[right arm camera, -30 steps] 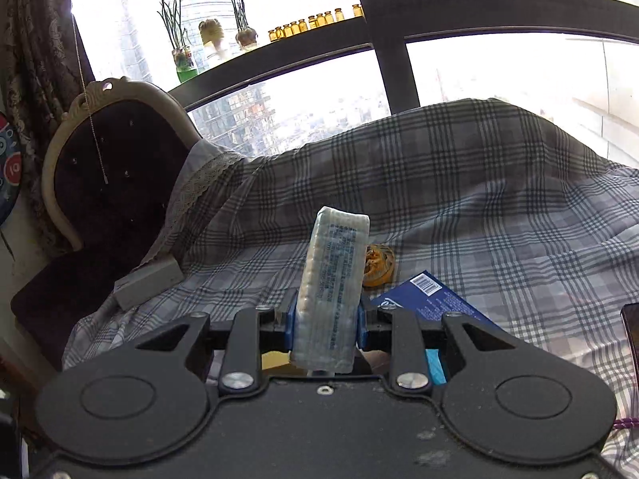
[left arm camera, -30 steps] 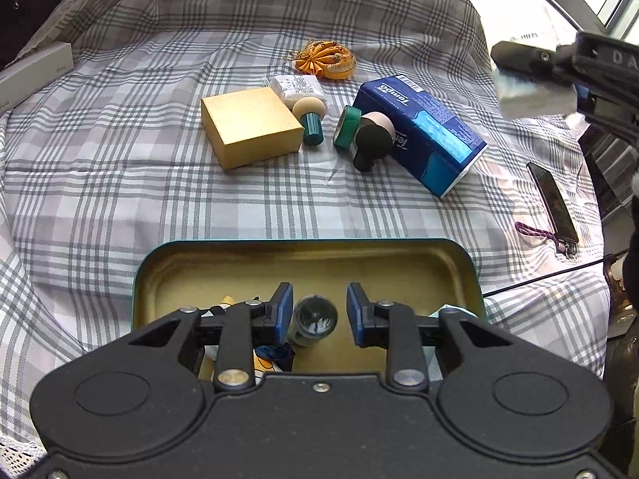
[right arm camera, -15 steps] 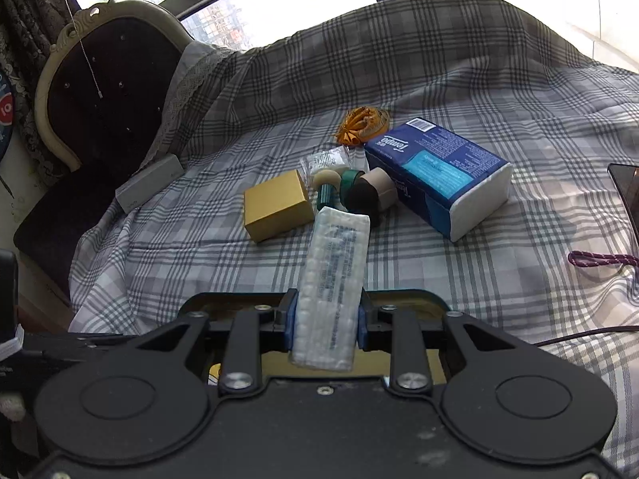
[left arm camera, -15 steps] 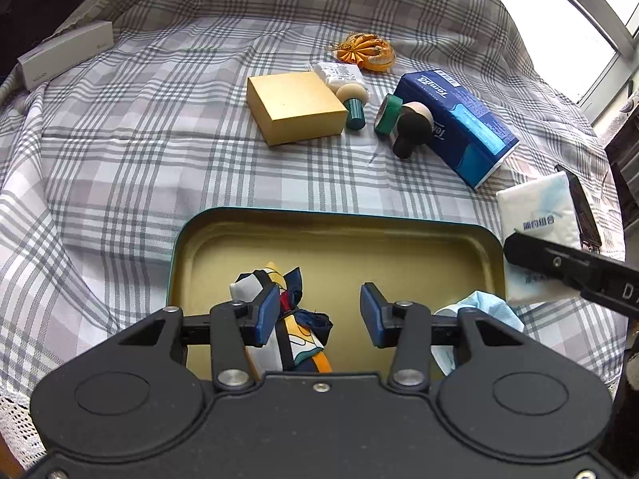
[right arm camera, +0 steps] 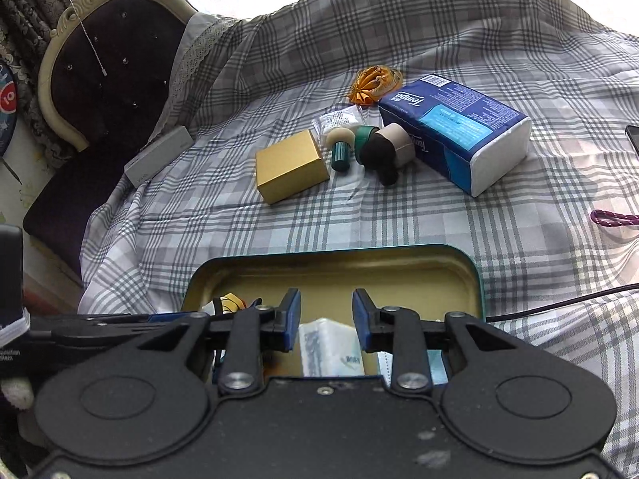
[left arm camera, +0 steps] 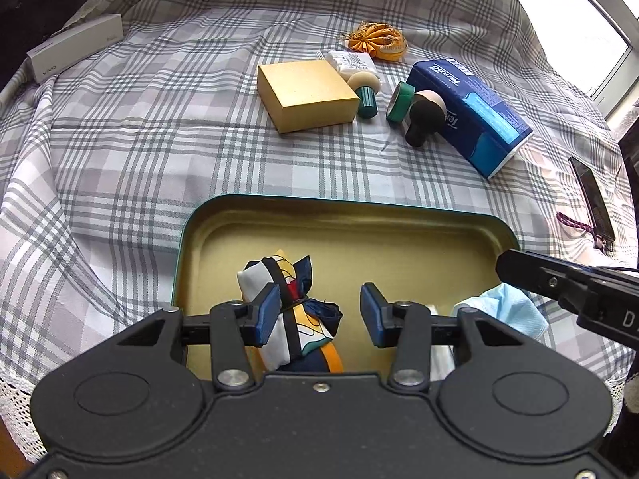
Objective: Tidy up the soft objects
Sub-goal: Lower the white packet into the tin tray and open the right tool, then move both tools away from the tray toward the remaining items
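From the left wrist view, the left tongs [left arm camera: 320, 314] hang spread over the shallow teal-rimmed, gold-lined metal tin [left arm camera: 207, 223], pinching nothing. Just beside their left pad lies the knotted multicoloured silk scarf [left arm camera: 297, 319] inside the tin. To their right a crumpled pale-blue face mask [left arm camera: 507, 307] sits in the tin under the black arm of the right tongs [left arm camera: 567, 283]. Beyond the tin, the gold cardboard box [left arm camera: 307, 94] lies on the grey plaid cloth [left arm camera: 131, 151].

From the right wrist view, the right tongs [right arm camera: 326, 315] are spread, and the white plastic-wrapped tissue packet [right arm camera: 331, 347] lies loose in the tin [right arm camera: 477, 275] between and below their pads. Far ahead lies the blue soft tissue pack [right arm camera: 455, 131].
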Action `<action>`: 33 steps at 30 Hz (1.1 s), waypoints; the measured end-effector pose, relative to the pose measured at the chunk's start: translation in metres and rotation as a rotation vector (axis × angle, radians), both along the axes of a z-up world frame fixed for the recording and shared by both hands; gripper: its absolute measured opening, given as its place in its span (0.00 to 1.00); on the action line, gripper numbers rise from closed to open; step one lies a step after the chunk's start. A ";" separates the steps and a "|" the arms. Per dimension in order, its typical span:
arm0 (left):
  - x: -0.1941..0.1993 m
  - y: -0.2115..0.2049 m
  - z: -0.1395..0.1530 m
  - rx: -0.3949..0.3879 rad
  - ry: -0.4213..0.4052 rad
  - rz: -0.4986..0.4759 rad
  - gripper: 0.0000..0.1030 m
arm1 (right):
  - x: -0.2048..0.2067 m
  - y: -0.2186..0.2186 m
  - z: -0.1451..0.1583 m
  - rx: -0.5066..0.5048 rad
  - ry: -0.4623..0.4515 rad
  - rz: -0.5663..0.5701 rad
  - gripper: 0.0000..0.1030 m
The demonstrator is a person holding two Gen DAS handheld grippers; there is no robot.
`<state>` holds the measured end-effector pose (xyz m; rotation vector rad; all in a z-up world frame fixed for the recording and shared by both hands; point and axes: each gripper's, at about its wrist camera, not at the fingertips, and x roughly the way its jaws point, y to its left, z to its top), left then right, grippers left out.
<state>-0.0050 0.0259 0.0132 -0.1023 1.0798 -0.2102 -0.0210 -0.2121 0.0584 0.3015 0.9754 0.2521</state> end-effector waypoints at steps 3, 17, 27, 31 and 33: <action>0.000 -0.002 0.000 0.002 0.001 -0.004 0.43 | 0.000 -0.002 0.000 -0.001 0.001 -0.007 0.28; -0.001 -0.003 -0.001 0.011 0.011 -0.008 0.43 | -0.002 -0.004 -0.004 -0.002 0.015 -0.017 0.29; 0.001 -0.006 0.002 0.032 -0.012 -0.014 0.44 | 0.001 -0.003 -0.002 -0.057 -0.018 -0.018 0.29; 0.007 -0.007 0.005 0.040 -0.026 -0.017 0.44 | 0.006 -0.005 -0.003 -0.060 -0.020 -0.018 0.31; 0.011 -0.006 0.008 0.045 -0.039 -0.018 0.44 | 0.009 -0.006 -0.002 -0.063 -0.024 -0.021 0.32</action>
